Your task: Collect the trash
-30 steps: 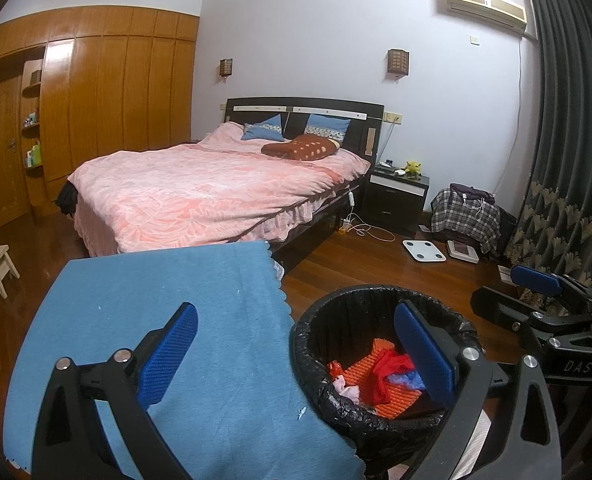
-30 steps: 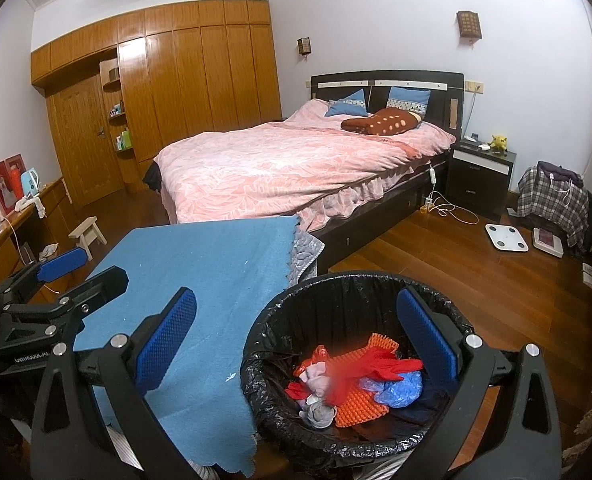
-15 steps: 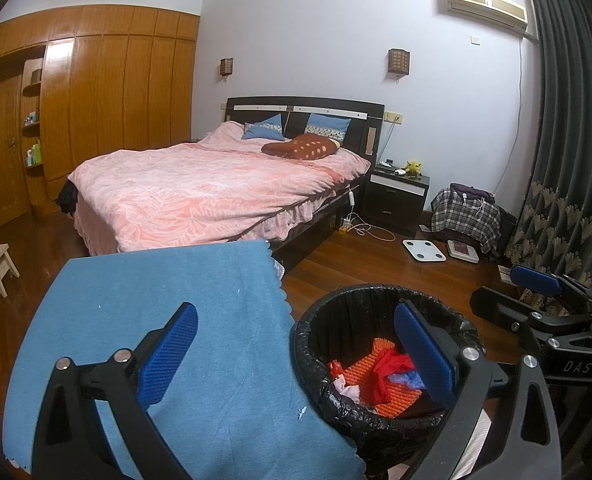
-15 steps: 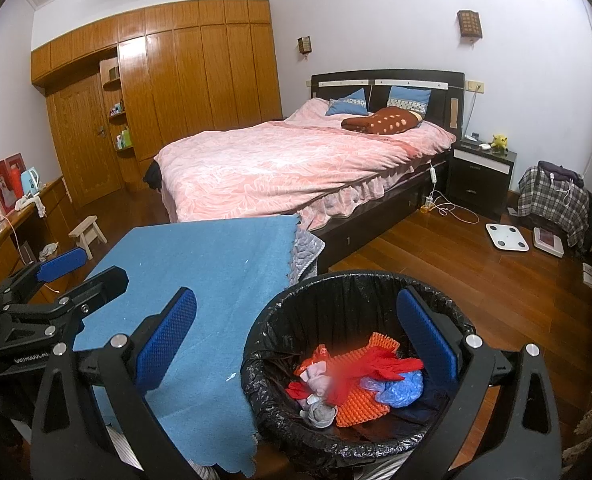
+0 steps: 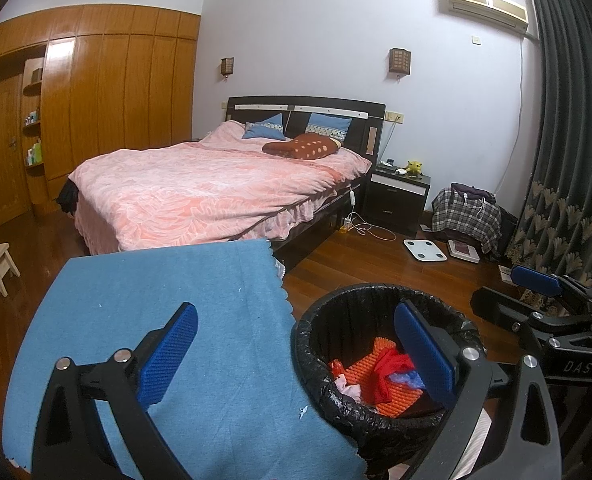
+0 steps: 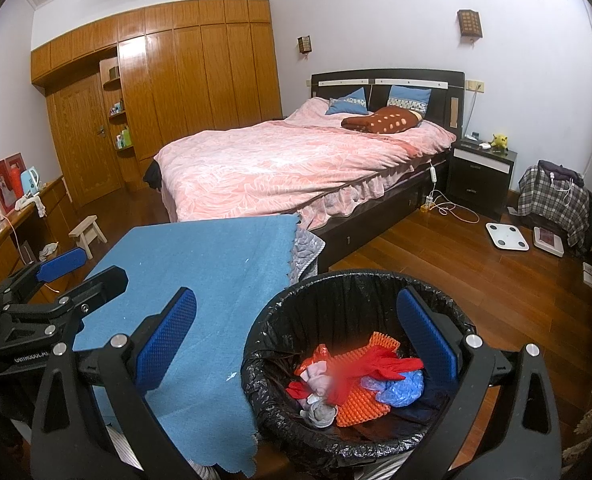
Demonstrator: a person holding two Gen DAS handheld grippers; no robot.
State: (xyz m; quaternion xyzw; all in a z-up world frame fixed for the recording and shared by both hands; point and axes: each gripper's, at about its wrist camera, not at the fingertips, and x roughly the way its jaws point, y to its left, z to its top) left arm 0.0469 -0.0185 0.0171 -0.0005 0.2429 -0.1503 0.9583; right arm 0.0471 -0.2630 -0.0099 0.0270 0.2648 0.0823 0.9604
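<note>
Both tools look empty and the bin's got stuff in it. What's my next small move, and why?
Probably pause and check the blue cloth for leftovers: only tiny white specks show on it. Both the left tool and right tool are open and empty, and the trash bin already holds the pieces.

A bed (image 6: pixel 296 160) with a pink floral cover fills the room's middle, with two blue pillows (image 6: pixel 409 96) and a brown dotted cushion (image 6: pixel 379 120) at its dark headboard. At nine o'clock of the bed stands a wooden wardrobe wall (image 6: pixel 176 80); at three o'clock, a dark nightstand (image 6: pixel 481 172) bearing a yellow plush toy (image 6: pixel 499 141). At four o'clock of the nightstand a white scale (image 6: pixel 507 236) lies on the wooden floor (image 6: pixel 475 292), near a plaid-covered heap (image 6: pixel 553 198). A small wooden stool (image 6: pixel 88 234) stands at eight o'clock of the bed. A blue cloth (image 6: pixel 200 280) covers the near surface.
</note>
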